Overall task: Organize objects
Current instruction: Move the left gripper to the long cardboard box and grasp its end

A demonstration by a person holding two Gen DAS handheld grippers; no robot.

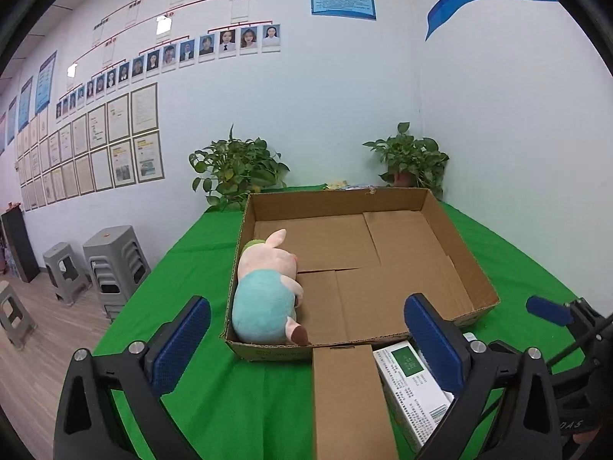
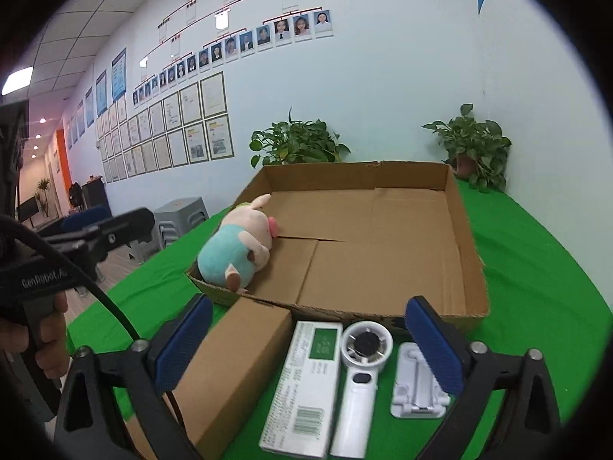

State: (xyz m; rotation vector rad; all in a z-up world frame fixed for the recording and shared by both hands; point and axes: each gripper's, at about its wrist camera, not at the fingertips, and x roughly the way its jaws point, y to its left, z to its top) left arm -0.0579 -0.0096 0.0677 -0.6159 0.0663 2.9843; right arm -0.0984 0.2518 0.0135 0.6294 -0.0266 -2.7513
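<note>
I'm seeing the brown carton [image 1: 350, 402] running off the bottom edge, my left gripper's finger [image 1: 436, 339] covering part of the white box [image 1: 412, 391], its print staying unreadable.

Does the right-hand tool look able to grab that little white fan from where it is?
Probably yes. The right tool is open and holds nothing, and the white fan lies flat on the green cloth right between its fingers, top uncovered. The white-and-green box lies close beside it, so the fit looks tight.

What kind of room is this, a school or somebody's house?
Probably an office, not a house. The wall carries a staff chart of portrait photos and rows of framed certificates, and grey stools are stacked beside a table under a green cloth.
</note>
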